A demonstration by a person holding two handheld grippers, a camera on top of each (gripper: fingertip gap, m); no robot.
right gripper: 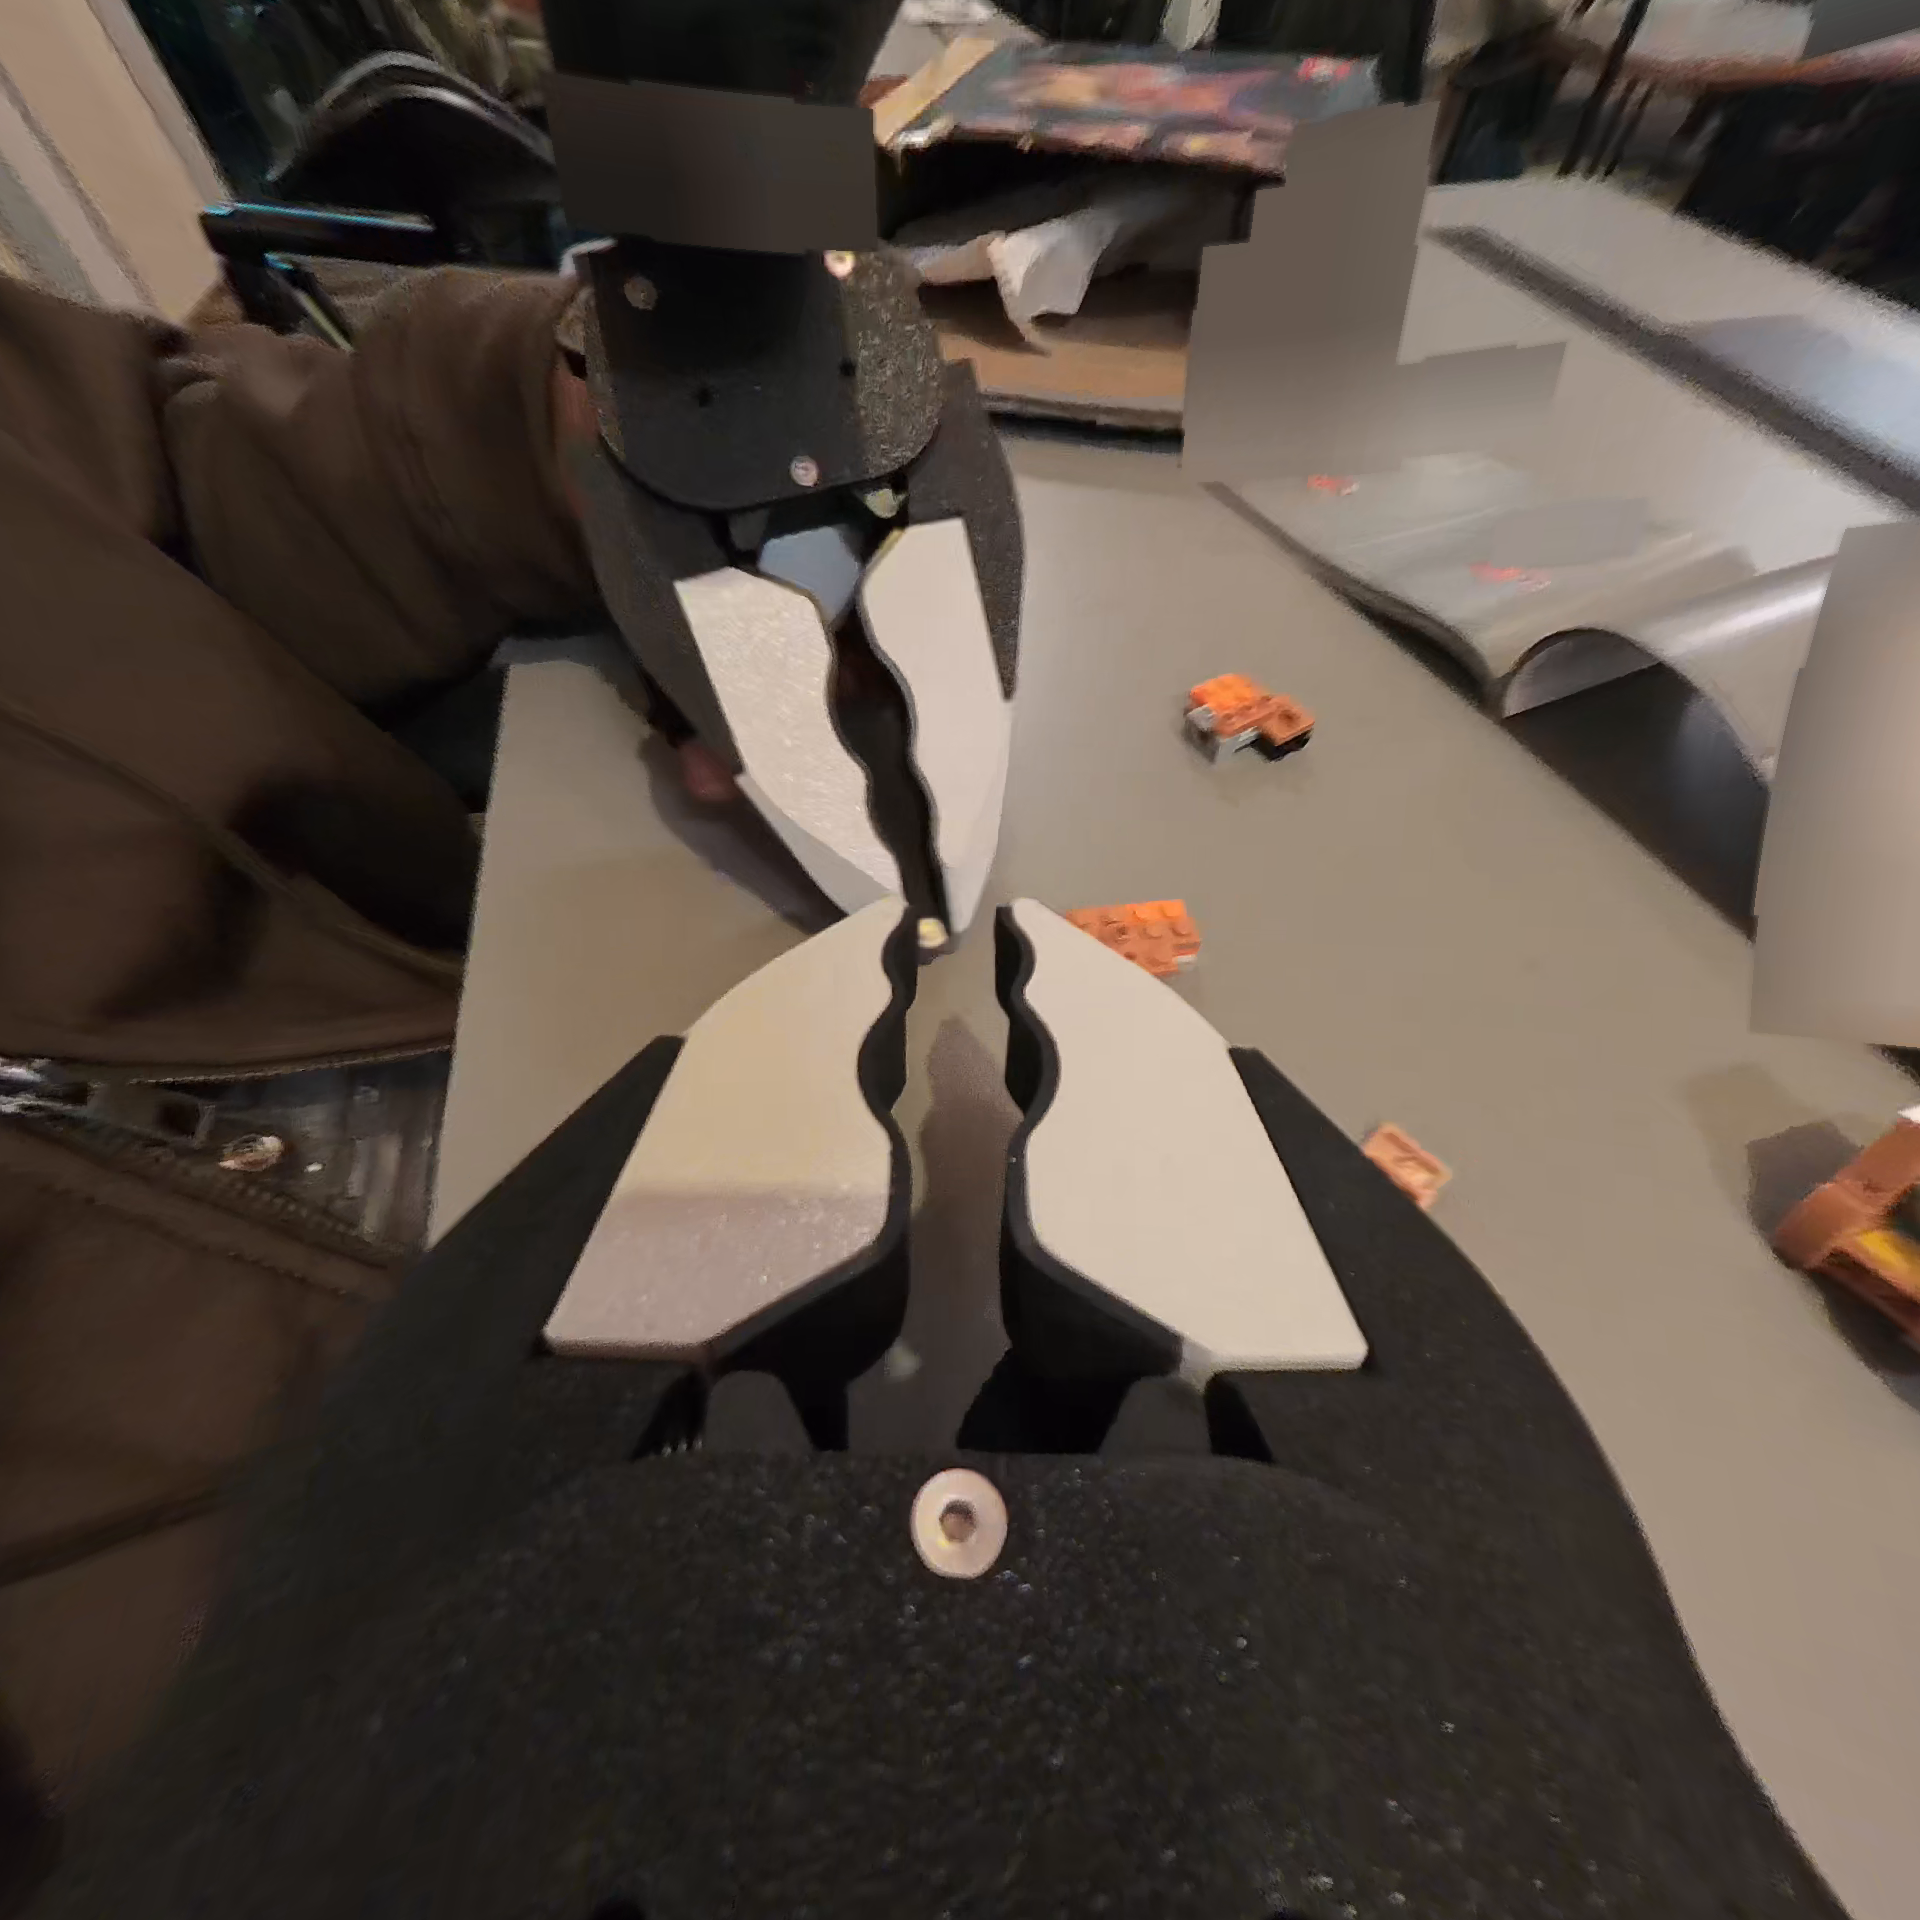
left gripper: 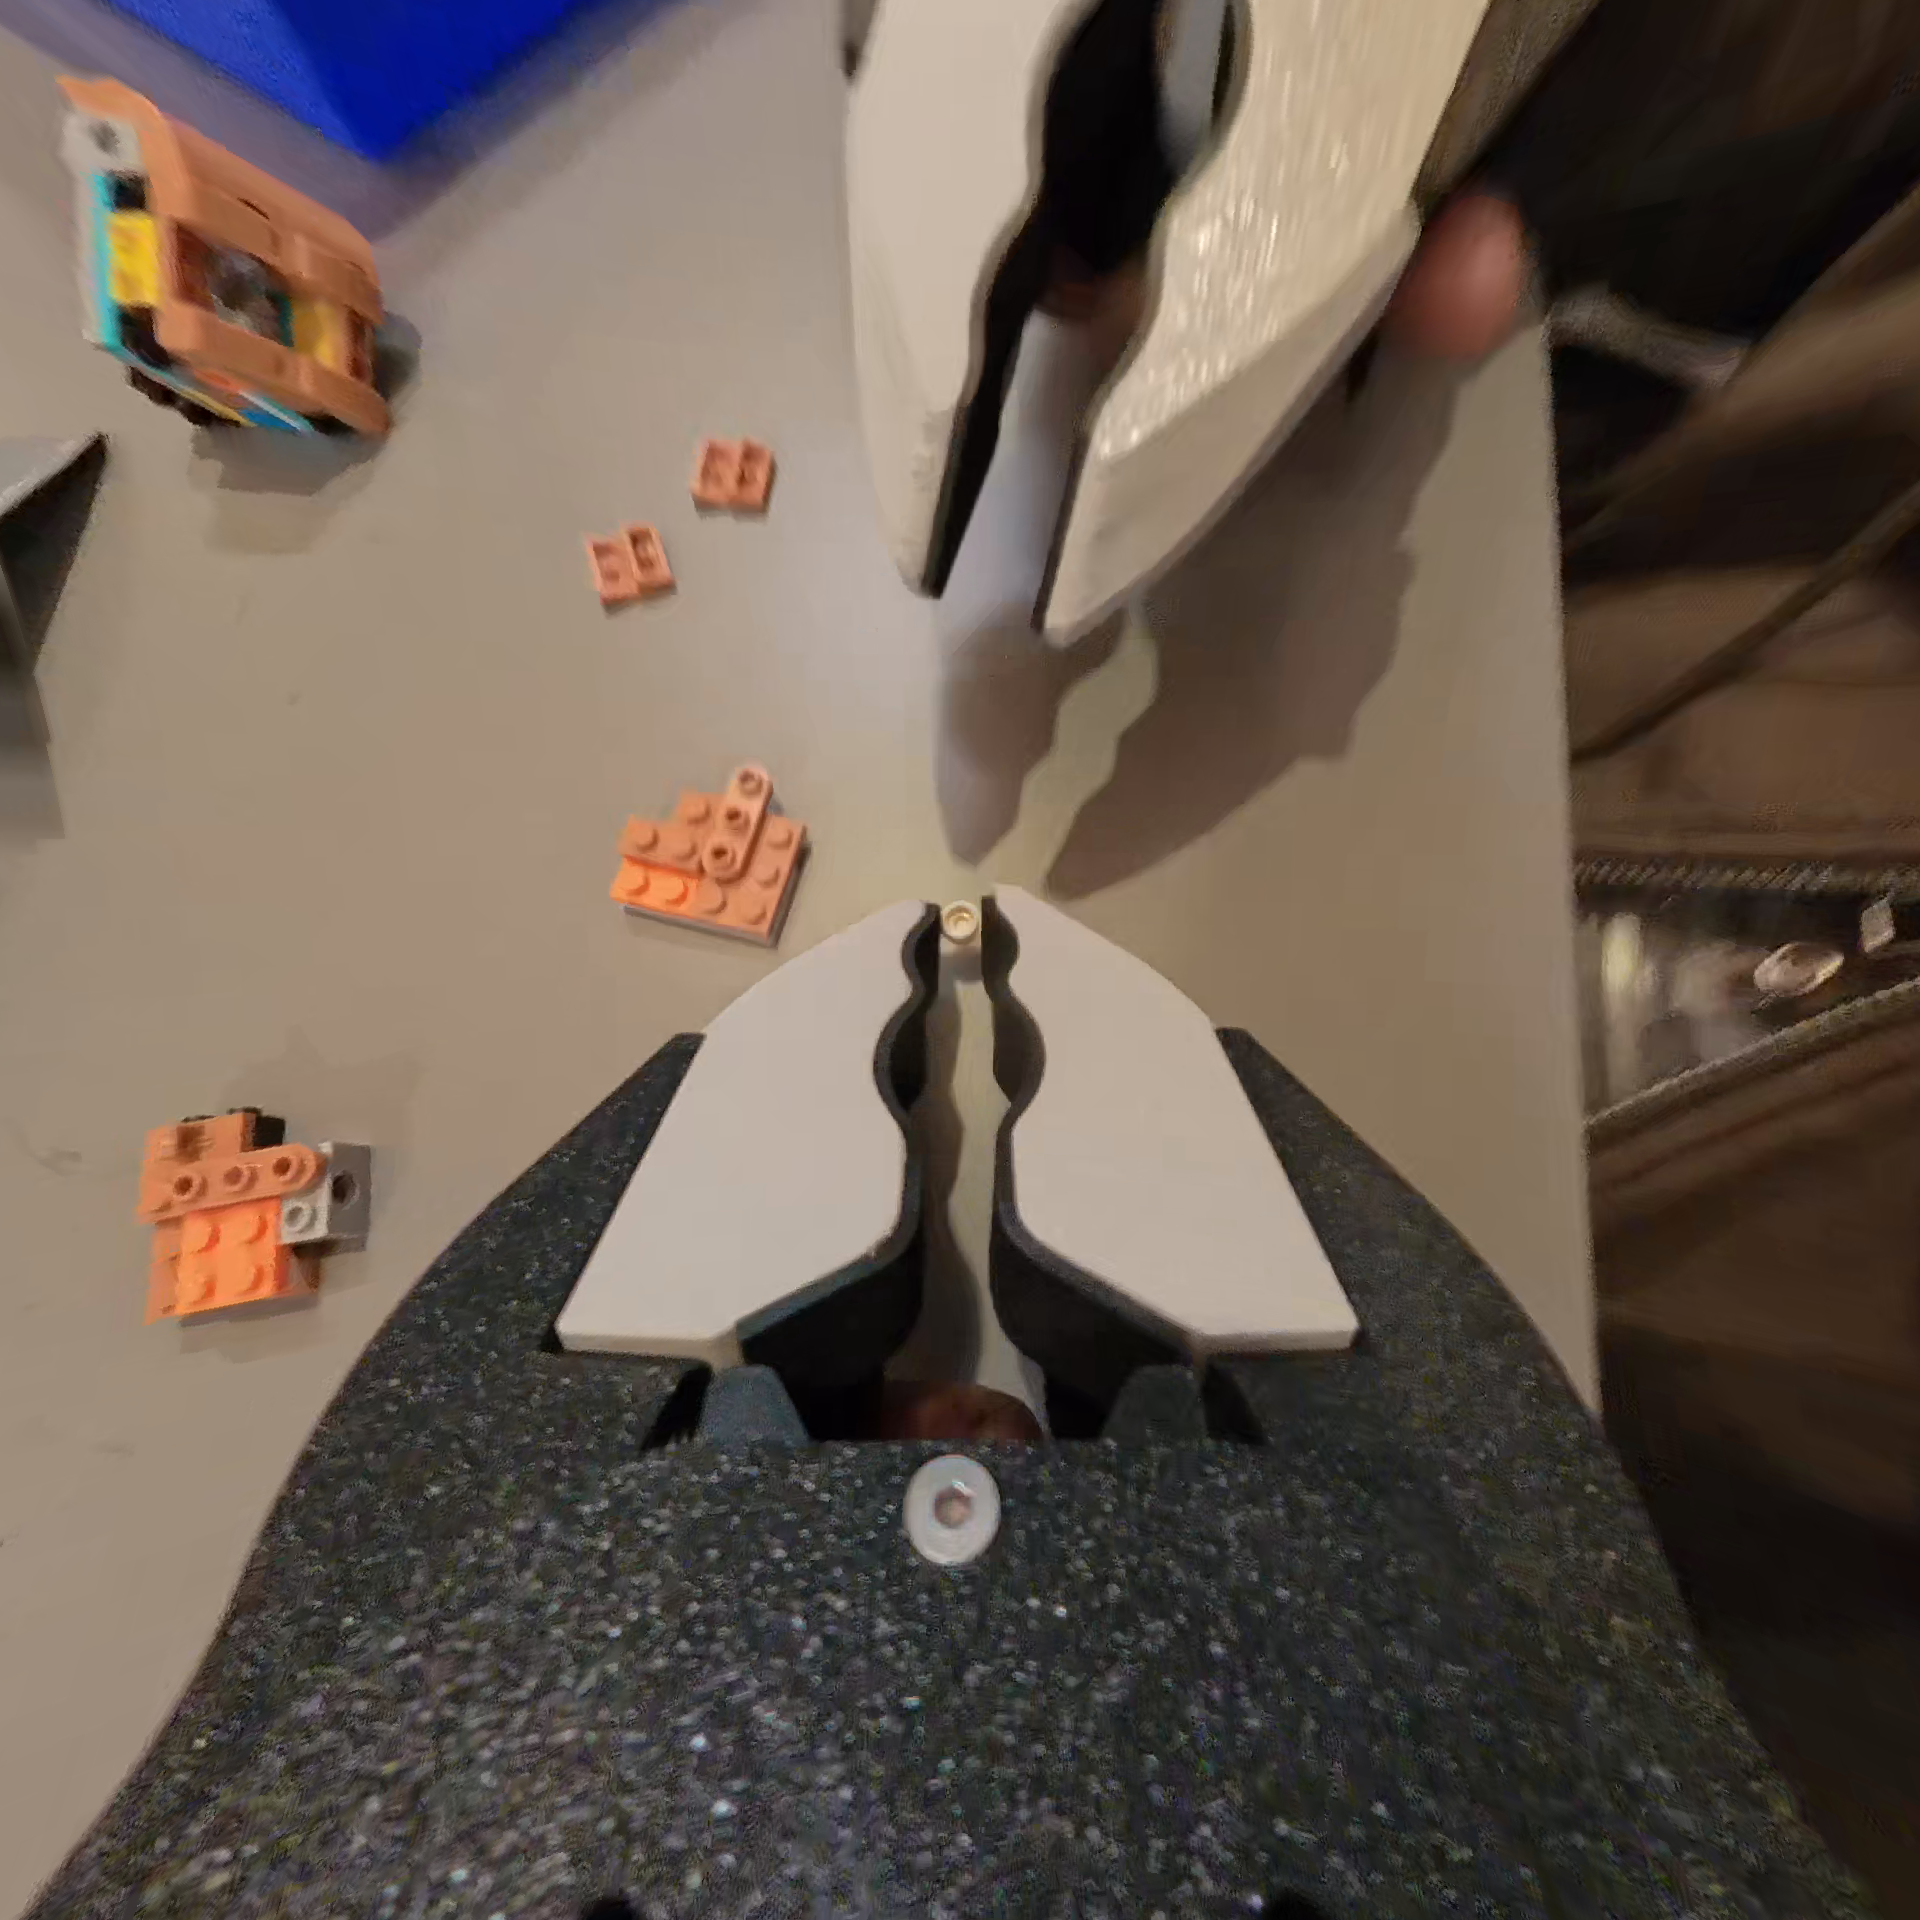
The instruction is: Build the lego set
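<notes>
One tiny tan stud (left gripper: 960, 921) pinched at left hand-held gripper (left gripper: 958, 918) tips, above table (left gripper: 416, 935)

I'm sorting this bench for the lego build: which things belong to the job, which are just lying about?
Job:
- tiny round stud, pinched by left gripper
- right gripper, empty
- orange plate assembly
- orange-grey assembly
- brown model
- instruction booklet

Lying about:
- blue bin
- cardboard box

Dim, warm indoor light, with soft shadows on the surface (left gripper: 416, 779). Motion blur smears the far edges; wide-angle bending warps both views.
</notes>
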